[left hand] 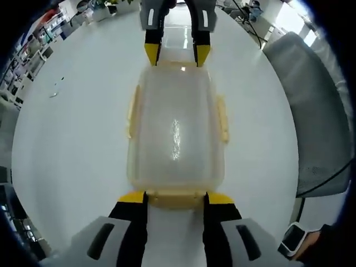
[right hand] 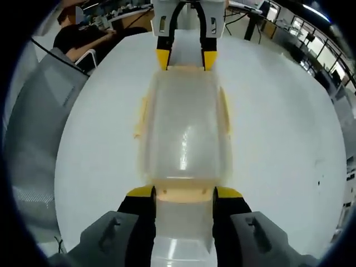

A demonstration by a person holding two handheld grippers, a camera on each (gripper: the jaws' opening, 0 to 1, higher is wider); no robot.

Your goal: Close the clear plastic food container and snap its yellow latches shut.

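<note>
One clear rectangular plastic food container with its lid on sits on the round white bench. It carries four yellow latches: one at each short end and one on each long side. The left gripper and right gripper face each other. Each has its jaws parted, straddling an end latch.

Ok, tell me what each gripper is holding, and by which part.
Both are at the container: left gripper straddles one end latch, right gripper the opposite. A firm clamp cannot be told.
</note>
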